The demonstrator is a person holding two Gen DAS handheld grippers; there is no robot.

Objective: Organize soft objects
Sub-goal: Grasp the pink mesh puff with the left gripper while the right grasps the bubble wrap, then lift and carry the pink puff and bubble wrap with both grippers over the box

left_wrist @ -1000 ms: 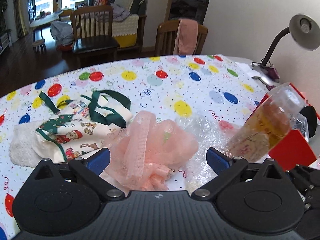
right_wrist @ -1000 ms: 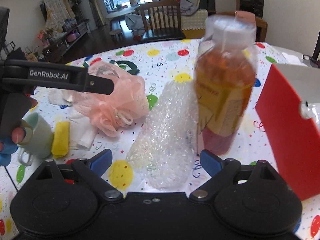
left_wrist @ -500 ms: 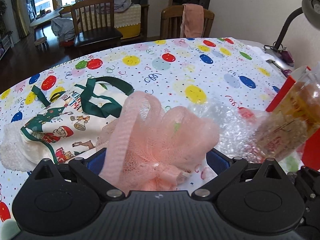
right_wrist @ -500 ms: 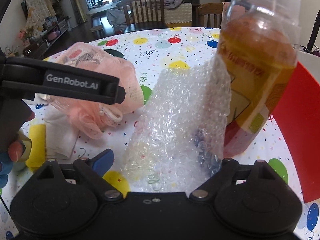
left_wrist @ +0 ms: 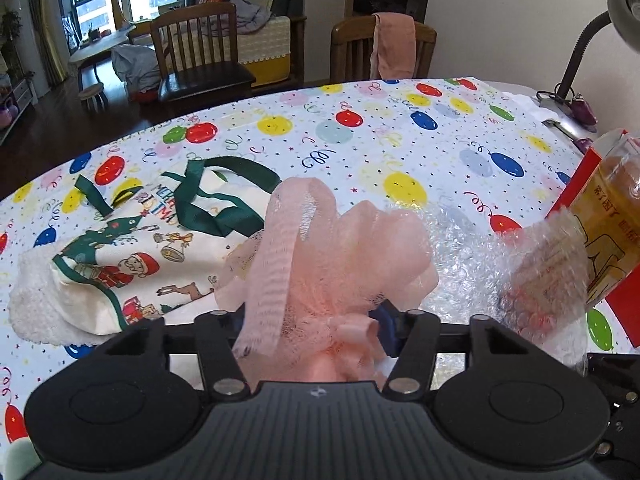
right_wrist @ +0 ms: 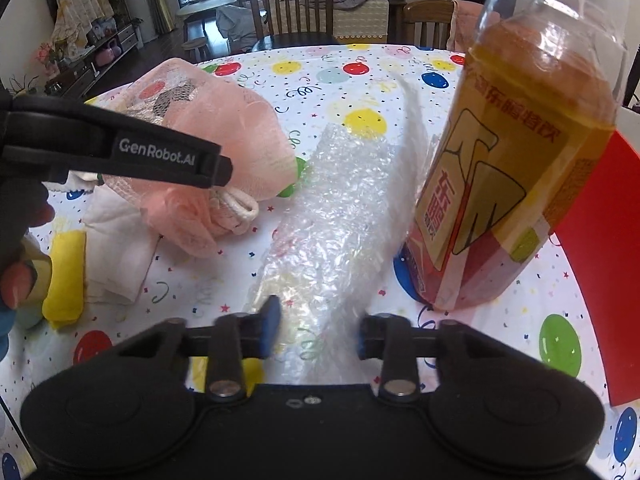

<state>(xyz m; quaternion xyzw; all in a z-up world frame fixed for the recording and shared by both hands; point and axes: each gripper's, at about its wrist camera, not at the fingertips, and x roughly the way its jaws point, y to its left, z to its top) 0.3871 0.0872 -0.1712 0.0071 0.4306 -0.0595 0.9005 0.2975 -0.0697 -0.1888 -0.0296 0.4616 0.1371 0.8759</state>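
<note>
On the table (left_wrist: pixel 400 148) your left gripper (left_wrist: pixel 312 320) has just clamped the pouf (left_wrist: pixel 340 248), your right gripper (right_wrist: pixel 318 330) the bubble wrap (right_wrist: pixel 340 220).

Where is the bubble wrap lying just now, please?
The bubble wrap lies centre in the right wrist view, between the pink mesh sponge and the drink bottle.

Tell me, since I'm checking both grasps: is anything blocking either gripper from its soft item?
Nothing visible. The left gripper has just closed on the pink mesh pouf; the right gripper on the bubble wrap.
</note>
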